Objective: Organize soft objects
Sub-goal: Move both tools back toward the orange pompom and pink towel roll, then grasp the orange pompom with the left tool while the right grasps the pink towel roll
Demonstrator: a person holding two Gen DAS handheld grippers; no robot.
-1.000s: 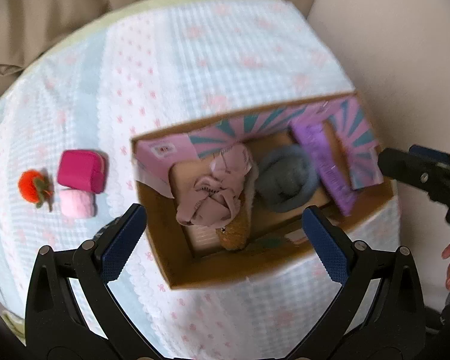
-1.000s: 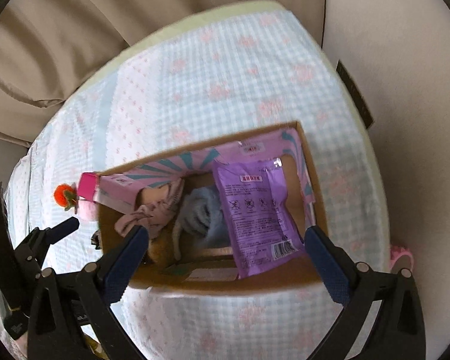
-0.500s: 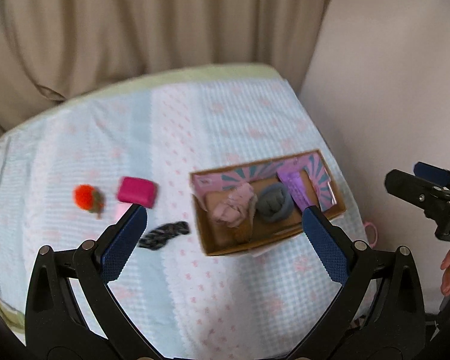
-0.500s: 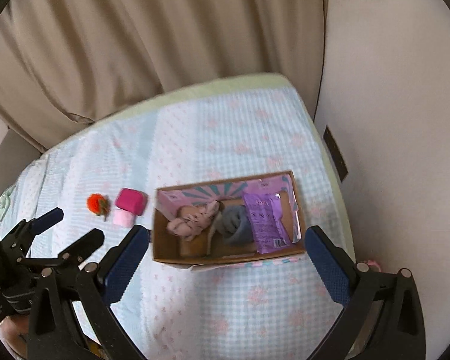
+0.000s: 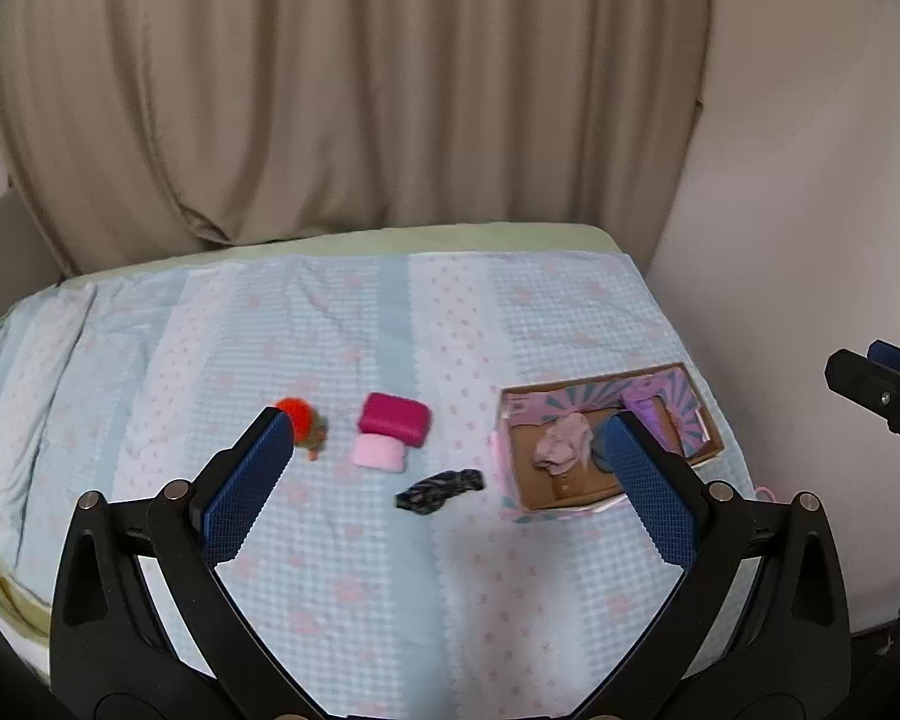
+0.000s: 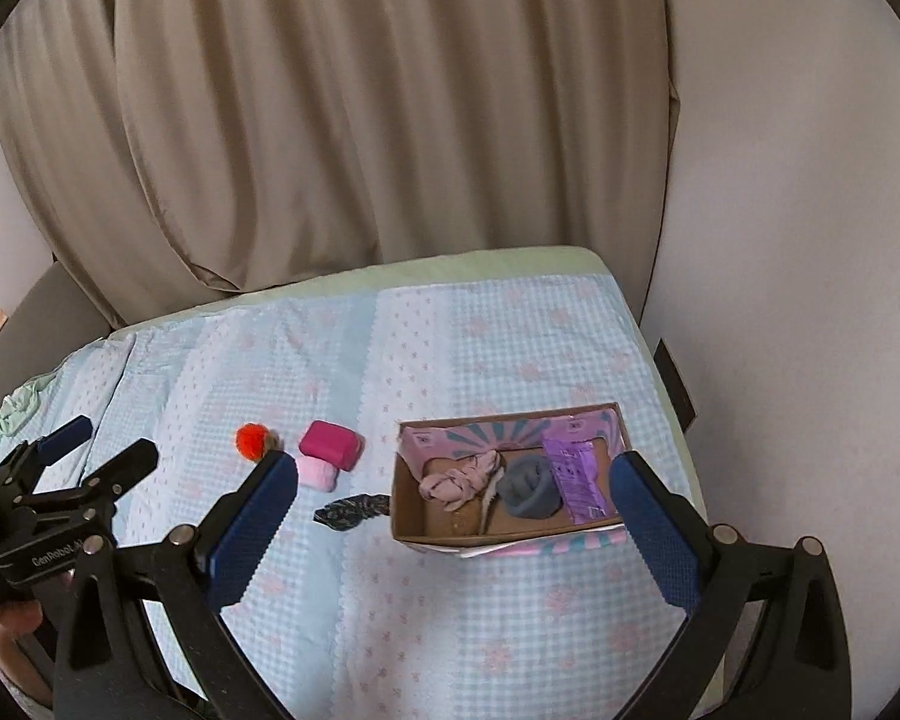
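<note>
Claws first: left claw (image 5: pixel 447 474) spread wide, nothing between the pads, held high above the bed (image 5: pixel 342 324). Right claw (image 6: pixel 453 519) likewise wide and empty, same height; seen also at right edge of the left wrist view.

Cardboard box (image 6: pixel 504 534) at centre right of right wrist frame, on the checked bedspread near the wall-side edge. Inside: pinkish crumpled cloth (image 6: pixel 462 475) at left, grey rolled item (image 6: pixel 531 487) in the middle, purple packet (image 6: pixel 576 480) at right. Judged as the sorted share.

Outside the box, to its left: dark patterned piece (image 6: pixel 351 510) just beside the box wall; magenta block (image 6: pixel 330 444) touching pale pink block (image 6: pixel 318 473) below it; orange fuzzy ball (image 6: pixel 253 441) further left, near but apart.

Estimate: roughly half done, four items left on the bedspread. Nearest candidate for pickup: dark piece.
</note>
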